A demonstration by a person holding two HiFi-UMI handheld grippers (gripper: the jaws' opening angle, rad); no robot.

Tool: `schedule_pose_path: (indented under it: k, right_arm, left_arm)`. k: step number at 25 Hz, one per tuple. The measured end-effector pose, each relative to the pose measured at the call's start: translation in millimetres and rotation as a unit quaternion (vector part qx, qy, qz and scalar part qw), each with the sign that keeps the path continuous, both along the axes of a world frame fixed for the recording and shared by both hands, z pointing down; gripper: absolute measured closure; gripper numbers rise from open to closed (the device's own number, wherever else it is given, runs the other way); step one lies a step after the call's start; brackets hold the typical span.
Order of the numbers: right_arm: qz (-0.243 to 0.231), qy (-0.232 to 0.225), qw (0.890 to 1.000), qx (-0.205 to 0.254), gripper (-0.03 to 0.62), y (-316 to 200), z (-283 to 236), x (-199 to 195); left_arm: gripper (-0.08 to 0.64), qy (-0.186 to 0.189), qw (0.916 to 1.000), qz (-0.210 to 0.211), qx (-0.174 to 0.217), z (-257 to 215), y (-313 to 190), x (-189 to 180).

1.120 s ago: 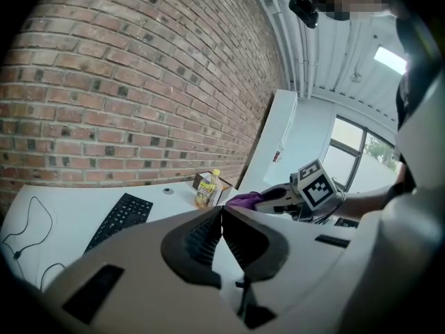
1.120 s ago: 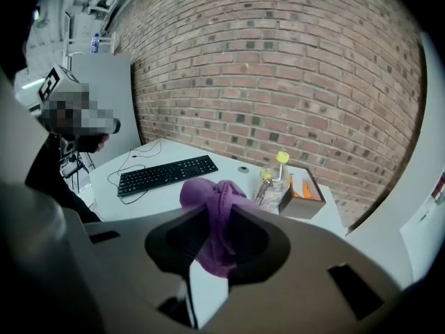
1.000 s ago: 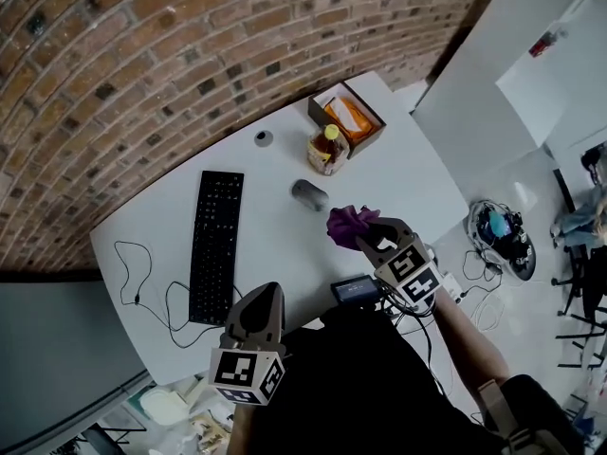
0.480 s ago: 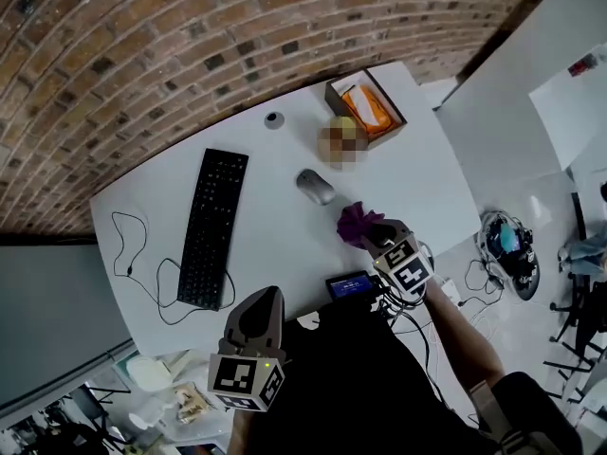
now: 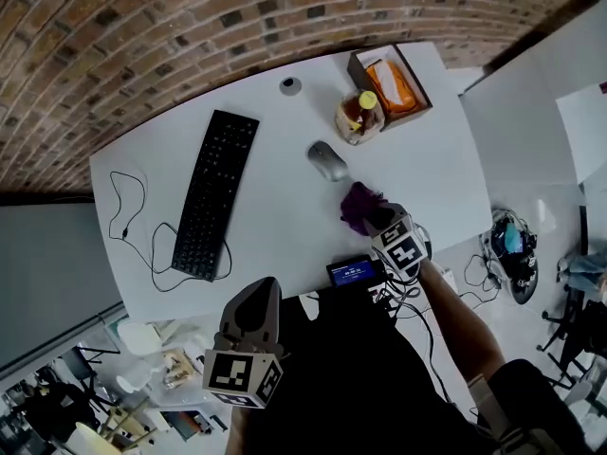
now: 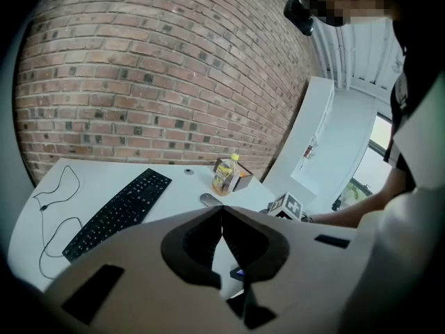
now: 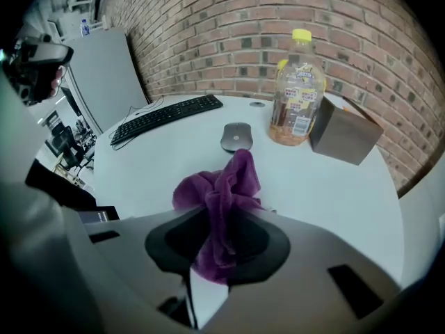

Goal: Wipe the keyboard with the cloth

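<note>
Purple cloth (image 7: 224,190) clamped in right claw (image 5: 376,219); keyboard (image 5: 214,193) well apart.

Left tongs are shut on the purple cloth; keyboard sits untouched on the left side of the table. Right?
Not quite: the right tongs are the ones shut on the purple cloth, as the right gripper view shows. The left tongs are shut with nothing between them. The keyboard does sit untouched on the left side of the table.
</note>
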State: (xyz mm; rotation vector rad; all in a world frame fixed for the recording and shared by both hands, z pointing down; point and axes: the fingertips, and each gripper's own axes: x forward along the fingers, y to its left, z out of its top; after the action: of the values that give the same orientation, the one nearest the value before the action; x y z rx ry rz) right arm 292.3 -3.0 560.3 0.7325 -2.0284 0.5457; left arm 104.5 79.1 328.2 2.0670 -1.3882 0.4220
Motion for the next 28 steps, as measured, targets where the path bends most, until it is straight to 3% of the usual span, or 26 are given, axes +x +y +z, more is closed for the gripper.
schedule_pose_path:
  k: [9,14,21,28]
  right_arm:
    - [-0.003,-0.009,1.0,-0.004,0.489,-2.2,6.7,-1.6]
    - [0.005,0.007,1.0,-0.026,0.486,-2.4,10.1,-3.7]
    - [0.004,0.02,1.0,-0.023,0.482,-3.0,8.3,-4.8]
    - [-0.002,0.02,0.999,-0.036,0.423,-0.9,7.7,-6.4]
  left_arm:
    - [0.546,0.005,0.9999,-0.01,-0.002,5.4,3.4,-1.8]
    - [0.546,0.005,0.9999,-0.011,0.005,3.0,-1.0,-6.3]
    - [0.546,0.006,0.9999,-0.008,0.012,-1.7,-6.3,-4.9]
    - [0.546,0.006,0.9999,-0.009,0.014,-3.8,-4.6,-5.2]
